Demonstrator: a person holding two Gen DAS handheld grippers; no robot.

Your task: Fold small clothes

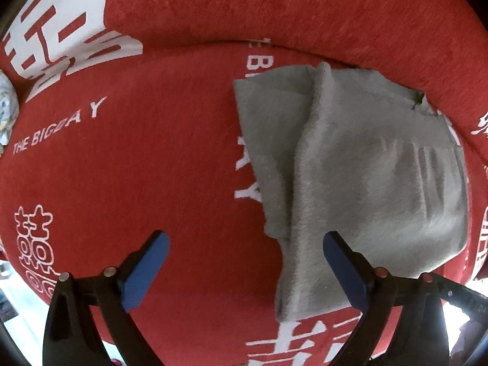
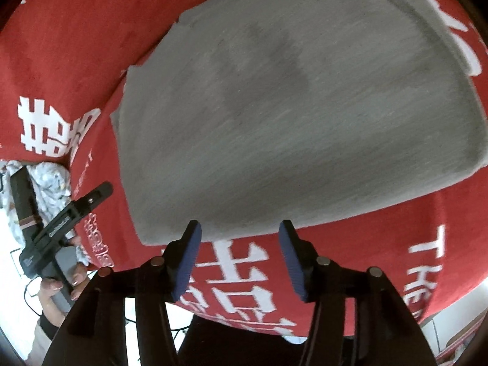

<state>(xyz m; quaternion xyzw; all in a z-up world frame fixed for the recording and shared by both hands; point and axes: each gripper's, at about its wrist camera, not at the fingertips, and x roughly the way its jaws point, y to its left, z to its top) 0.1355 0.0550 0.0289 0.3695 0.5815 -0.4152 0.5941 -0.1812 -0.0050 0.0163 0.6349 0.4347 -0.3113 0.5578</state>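
A small grey garment [image 1: 366, 164] lies partly folded on the red cloth, with one flap laid over its middle. In the left wrist view it sits to the right and ahead of my left gripper [image 1: 244, 241], which is open and empty; its right blue pad [image 1: 344, 271] is close over the garment's near edge. In the right wrist view the garment [image 2: 289, 106] fills the middle. My right gripper [image 2: 239, 228] is open and empty, just short of the garment's near edge.
The red cloth [image 1: 152, 152] with white lettering covers the surface. A patterned garment [image 2: 48, 180] lies at its left edge. The left hand-held gripper [image 2: 61, 225] and the hand holding it show at the left of the right wrist view. The cloth's near edge [image 2: 305, 332] drops off below.
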